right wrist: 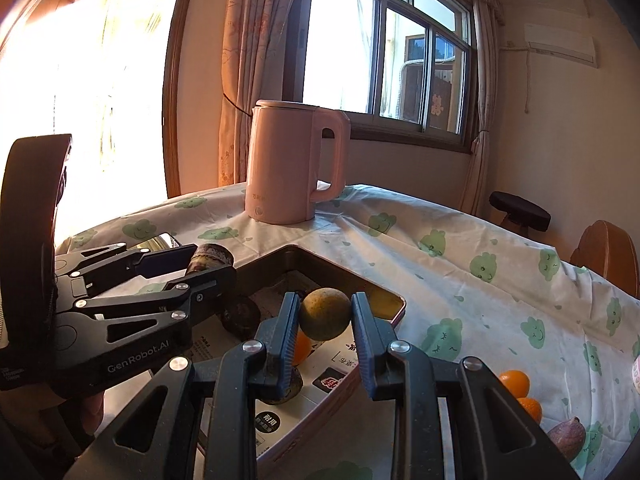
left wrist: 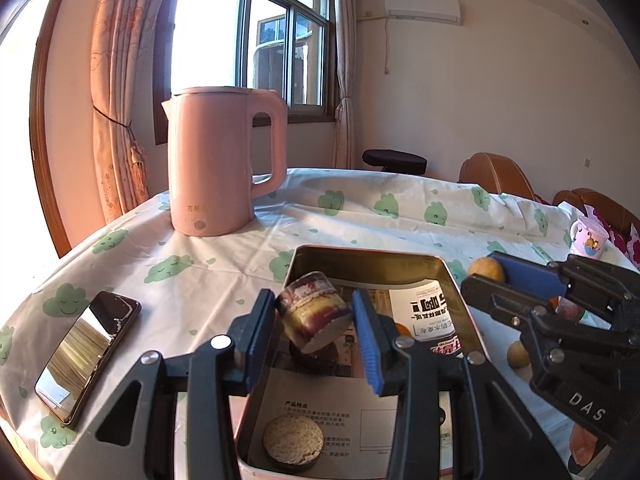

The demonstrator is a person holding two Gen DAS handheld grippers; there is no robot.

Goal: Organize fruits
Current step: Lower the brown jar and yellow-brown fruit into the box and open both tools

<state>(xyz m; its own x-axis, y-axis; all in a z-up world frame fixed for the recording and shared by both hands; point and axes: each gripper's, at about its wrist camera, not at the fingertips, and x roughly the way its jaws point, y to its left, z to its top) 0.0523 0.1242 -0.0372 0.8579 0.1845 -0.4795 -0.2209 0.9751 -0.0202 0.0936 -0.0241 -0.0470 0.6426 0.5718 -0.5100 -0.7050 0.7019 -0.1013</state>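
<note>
Closest in, the left gripper (left wrist: 314,326) is clamped on a squat purple-and-cream taro chunk (left wrist: 312,317), held tilted above the open rectangular metal tin (left wrist: 448,276) lined with printed paper. Directly beneath its pads, on the tin floor, lies a round cut slice with a pale face (left wrist: 293,439), and a dark lump sits in shadow under the held piece.

The right gripper (right wrist: 325,314) pinches a round greenish-yellow citrus fruit (right wrist: 325,314) between its blue pads, above the tin's near corner (right wrist: 394,306); an orange piece shows just below its left finger. To its right, on the cloud-print tablecloth (right wrist: 480,264), lie two small oranges (right wrist: 515,383) and a brownish fruit (right wrist: 564,438), not yet binned.

To do this well, I judge each claw should lower over a bare patch of paper before letting go, staggered so the arms don't knock together.

Farther ahead stands a pink electric kettle (right wrist: 294,164).
</note>
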